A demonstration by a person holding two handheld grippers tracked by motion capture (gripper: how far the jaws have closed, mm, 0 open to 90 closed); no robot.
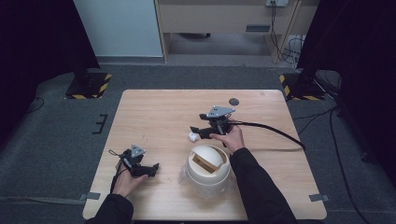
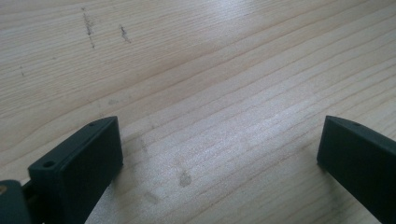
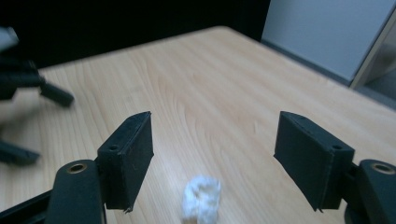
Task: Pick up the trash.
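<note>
A small crumpled white paper wad lies on the wooden table near its middle. My right gripper is low over it, pointing left, with its jaws open. In the right gripper view the wad rests on the wood between the two jaws of the right gripper, and neither pad touches it. A white round bin with a swing lid stands just in front of the wad. My left gripper rests near the front left. It stands open over bare wood.
The right gripper's black cable trails across the right side of the table. A dark round spot marks the far edge. A crinkled clear liner bulges around the bin's base. The left gripper appears blurred at the left of the right gripper view.
</note>
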